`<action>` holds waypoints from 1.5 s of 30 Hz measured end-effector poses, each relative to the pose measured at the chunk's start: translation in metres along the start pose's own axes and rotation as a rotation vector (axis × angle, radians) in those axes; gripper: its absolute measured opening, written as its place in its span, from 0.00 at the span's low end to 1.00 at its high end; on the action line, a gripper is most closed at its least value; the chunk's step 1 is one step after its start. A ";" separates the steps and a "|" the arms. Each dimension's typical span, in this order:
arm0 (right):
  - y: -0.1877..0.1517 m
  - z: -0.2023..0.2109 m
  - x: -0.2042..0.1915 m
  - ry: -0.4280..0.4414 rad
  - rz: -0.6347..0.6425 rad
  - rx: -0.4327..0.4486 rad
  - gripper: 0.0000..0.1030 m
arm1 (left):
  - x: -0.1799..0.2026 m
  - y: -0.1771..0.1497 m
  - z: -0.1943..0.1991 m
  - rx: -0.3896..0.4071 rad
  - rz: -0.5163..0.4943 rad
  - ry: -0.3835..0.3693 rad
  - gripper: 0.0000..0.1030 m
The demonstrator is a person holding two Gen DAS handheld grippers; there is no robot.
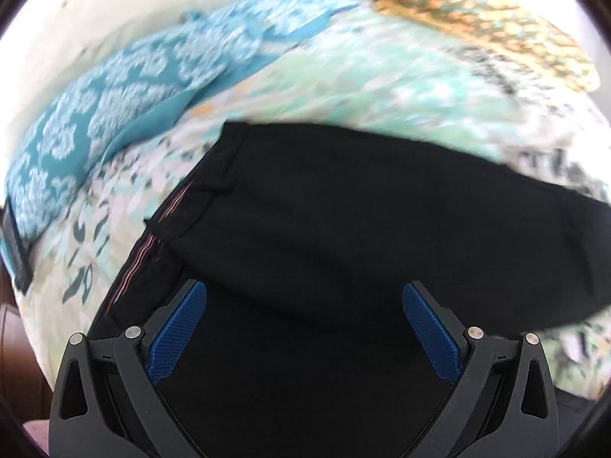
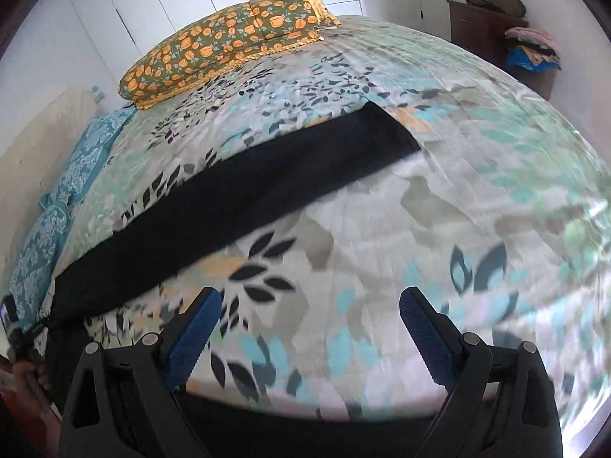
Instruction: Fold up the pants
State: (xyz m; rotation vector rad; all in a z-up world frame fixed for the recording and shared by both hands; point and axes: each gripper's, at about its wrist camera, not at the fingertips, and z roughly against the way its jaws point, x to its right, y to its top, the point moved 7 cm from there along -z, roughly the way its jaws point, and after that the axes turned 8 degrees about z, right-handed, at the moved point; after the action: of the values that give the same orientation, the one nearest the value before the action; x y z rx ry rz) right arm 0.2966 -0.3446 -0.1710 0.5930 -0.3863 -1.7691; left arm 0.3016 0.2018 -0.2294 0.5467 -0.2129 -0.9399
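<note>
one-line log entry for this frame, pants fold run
stage: fold pending | left gripper: open, over waistband end of black pants | right gripper: open, over bedsheet, beside pant leg | pants flat on bed

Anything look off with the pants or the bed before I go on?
Nothing stands out. The black pants lie flat on the floral bedsheet, one leg stretched straight. Both the left gripper and right gripper are open and empty.

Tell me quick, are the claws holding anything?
Left claw: open, holding nothing, over the black pants.
Right claw: open, holding nothing, over the bedsheet.
</note>
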 end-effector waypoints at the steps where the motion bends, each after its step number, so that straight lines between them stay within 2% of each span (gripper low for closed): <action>1: 0.020 -0.011 0.012 -0.011 -0.014 -0.007 0.96 | -0.006 -0.006 -0.013 -0.030 0.025 -0.049 1.00; 2: 0.039 -0.023 0.027 -0.012 -0.032 -0.017 0.99 | -0.011 -0.013 -0.022 -0.043 0.069 -0.114 1.00; 3: 0.057 -0.036 0.043 -0.002 -0.053 -0.038 1.00 | -0.016 -0.018 -0.025 -0.023 0.102 -0.162 1.00; 4: 0.073 -0.051 0.059 -0.003 -0.073 -0.062 1.00 | -0.019 -0.023 -0.022 0.041 0.117 -0.199 1.00; 5: 0.090 -0.064 0.074 -0.026 -0.090 -0.077 1.00 | -0.019 -0.029 -0.020 0.068 0.113 -0.201 1.00; 7: 0.118 -0.086 0.101 -0.092 -0.113 -0.087 1.00 | -0.015 -0.029 -0.024 0.070 0.093 -0.175 1.00; 8: 0.130 -0.098 0.109 -0.095 -0.125 -0.094 1.00 | -0.012 -0.029 -0.027 0.074 0.081 -0.159 1.00; 11: 0.150 -0.140 0.114 -0.097 -0.105 -0.188 1.00 | -0.009 -0.029 -0.029 0.101 0.063 -0.133 1.00; 14: 0.161 -0.169 0.105 -0.134 -0.003 -0.210 0.96 | -0.009 -0.029 -0.032 0.108 0.065 -0.136 1.00; 17: 0.164 -0.191 0.096 -0.105 0.033 -0.228 0.77 | -0.010 -0.033 -0.030 0.111 0.068 -0.141 1.00; 18: 0.162 -0.196 0.090 -0.067 0.053 -0.240 0.51 | -0.011 -0.032 -0.031 0.113 0.067 -0.140 1.00; 19: 0.161 -0.195 0.085 -0.080 0.095 -0.233 0.29 | -0.011 -0.032 -0.030 0.114 0.065 -0.137 1.00; 20: 0.163 -0.188 0.080 -0.095 0.142 -0.203 0.19 | -0.010 -0.032 -0.029 0.114 0.063 -0.133 1.00; 21: 0.163 -0.177 0.073 -0.076 0.163 -0.167 0.05 | -0.010 -0.032 -0.029 0.115 0.061 -0.130 1.00; 23: 0.158 -0.142 0.054 -0.019 0.205 -0.091 0.05 | -0.009 -0.033 -0.028 0.115 0.059 -0.126 1.00; 25: 0.141 -0.099 0.025 0.067 0.269 -0.037 0.05 | -0.008 -0.033 -0.029 0.114 0.058 -0.124 1.00; 27: 0.108 -0.054 -0.014 0.135 0.372 -0.020 0.05 | -0.008 -0.033 -0.028 0.114 0.055 -0.120 1.00; 30: 0.037 0.014 -0.059 0.231 0.472 -0.022 0.05 | -0.007 -0.033 -0.028 0.113 0.046 -0.106 1.00; 32: -0.020 0.050 -0.071 0.244 0.519 -0.045 0.05 | -0.006 -0.032 -0.027 0.113 0.039 -0.095 1.00; 35: -0.093 0.082 -0.056 0.200 0.489 -0.107 0.05 | -0.006 -0.032 -0.026 0.110 0.030 -0.080 1.00; 38: -0.136 0.088 -0.010 0.101 0.362 -0.158 0.05 | -0.007 -0.031 -0.026 0.089 0.028 -0.073 1.00; 40: -0.147 0.088 0.011 0.040 0.286 -0.184 0.05 | -0.008 -0.029 -0.023 0.052 0.022 -0.067 1.00; 43: -0.139 0.089 0.011 -0.018 0.297 -0.170 0.07 | -0.012 -0.030 -0.012 -0.024 0.002 -0.042 0.99; 44: -0.136 0.088 0.008 -0.031 0.298 -0.161 0.08 | -0.014 -0.032 -0.005 -0.039 0.005 -0.031 0.99; 45: -0.136 0.086 0.004 -0.042 0.299 -0.158 0.14 | -0.016 -0.035 0.003 -0.046 0.005 -0.032 0.99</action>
State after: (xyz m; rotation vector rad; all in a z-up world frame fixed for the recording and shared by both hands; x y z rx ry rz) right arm 0.1387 -0.3147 -0.1748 0.3657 -0.3406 -1.5101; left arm 0.2661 0.1974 -0.2443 0.4893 -0.2206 -0.9469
